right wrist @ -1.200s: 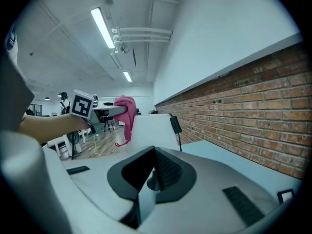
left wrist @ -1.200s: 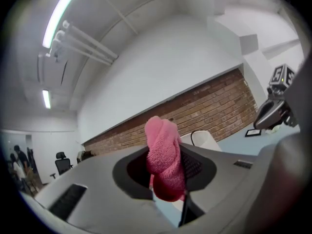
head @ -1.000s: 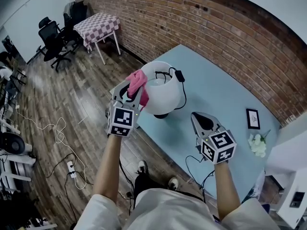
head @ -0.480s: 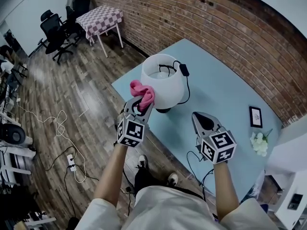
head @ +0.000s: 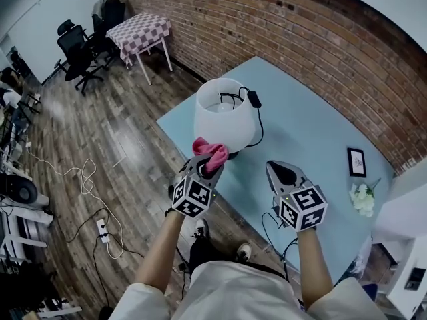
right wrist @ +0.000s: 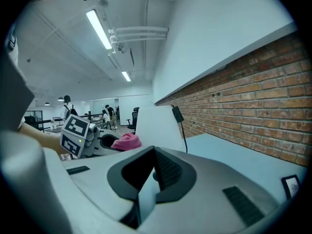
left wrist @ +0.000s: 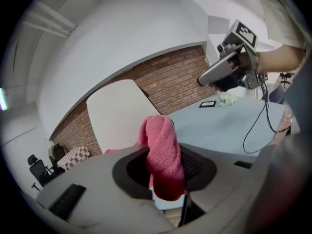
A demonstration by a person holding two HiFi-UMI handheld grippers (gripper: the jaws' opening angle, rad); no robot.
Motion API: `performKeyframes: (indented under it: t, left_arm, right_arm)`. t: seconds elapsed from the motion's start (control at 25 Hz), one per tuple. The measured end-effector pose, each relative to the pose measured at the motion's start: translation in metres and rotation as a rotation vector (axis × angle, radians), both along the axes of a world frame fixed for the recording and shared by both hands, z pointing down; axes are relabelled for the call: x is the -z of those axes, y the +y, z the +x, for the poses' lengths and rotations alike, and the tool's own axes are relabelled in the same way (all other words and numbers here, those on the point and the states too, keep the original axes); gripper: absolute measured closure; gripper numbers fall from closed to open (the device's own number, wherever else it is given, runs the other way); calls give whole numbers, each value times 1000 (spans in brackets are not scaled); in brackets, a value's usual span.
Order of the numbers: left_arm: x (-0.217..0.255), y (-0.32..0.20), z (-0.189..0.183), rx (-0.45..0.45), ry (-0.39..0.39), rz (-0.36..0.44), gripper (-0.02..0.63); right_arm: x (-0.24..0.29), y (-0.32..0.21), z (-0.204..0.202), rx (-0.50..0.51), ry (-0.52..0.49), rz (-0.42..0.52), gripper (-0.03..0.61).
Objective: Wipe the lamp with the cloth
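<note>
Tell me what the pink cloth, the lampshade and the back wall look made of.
The cloth looks like soft terry or microfibre: nubby weave, limp folds. The lampshade seems matte white fabric or paper: smooth, no gloss. The wall is rough exposed brick with visible mortar lines.

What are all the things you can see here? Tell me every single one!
lamp: one, white, on the table's corner
cord: one, black, draped over the lamp
cloth: one, pink, by the lamp's lower edge
table: one, light blue, along the brick wall
frame: one, black, on the table's far right
flowers: one bunch, white, near the frame
small table: one, checked, by the wall
chairs: at least two, black, beside the small table
cables: several, pale and dark, on the wooden floor
left gripper: grey, shut on the cloth
right gripper: grey, shut, empty, over the table
</note>
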State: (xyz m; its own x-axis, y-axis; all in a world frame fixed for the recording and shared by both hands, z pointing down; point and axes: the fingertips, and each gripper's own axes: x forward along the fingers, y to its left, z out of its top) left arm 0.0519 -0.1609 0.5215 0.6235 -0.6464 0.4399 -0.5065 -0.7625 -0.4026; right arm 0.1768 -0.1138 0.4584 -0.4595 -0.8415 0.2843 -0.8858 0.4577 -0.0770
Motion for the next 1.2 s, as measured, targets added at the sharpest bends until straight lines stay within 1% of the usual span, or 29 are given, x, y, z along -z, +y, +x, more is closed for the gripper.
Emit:
performKeyframes:
  t: [0.08,0.12,0.2,0.24,0.28,0.36,0.4,0.48,0.6,0.76,0.84,1.0,1.2]
  left_arm:
    - [24,2,0,15,73,5,471]
    - [42,1,-2,28,107,28,471]
    - [84,-3,-6,48,153,101,471]
    - [105,-6,-9,55,163,141,471]
    - [124,-9,-11,62,161,178,469]
    - [152,-18,-14,78,127,248,469]
    - [162,-23,-14,84,107,274,469]
    - [172,-34,-8,84,81,296,469]
    - [165,-44,6,57,43,274,469]
    - [133,-39,28,-12,-63,230,469]
    - [117,-35,37,-37,-92,195,469]
    - [83,-26,49,-56,-113,108,469]
    - [43,-21,58,-36,-97,-17,469]
  right_arm:
    - [1,2,5,-9,-4,2,558]
    - [2,3,8,-13,-6,4,558]
    - [4,4,13,-24,-11,10,558]
    - [6,5,16,-29,-15,13,558]
    - [8,5,18,-35,-19,16,558]
    - [9,7,23,-45,-27,18,558]
    - [10,7,26,-49,-30,18,558]
    - [10,8,30,-55,-34,17,558]
    - [9,11,33,-60,-40,17,558]
    - [7,12,34,-61,-41,14,558]
    - [5,10,36,-63,-40,10,558]
    - [0,11,42,-72,-41,0,559]
    - [-4,10,49,-84,-47,-10,558]
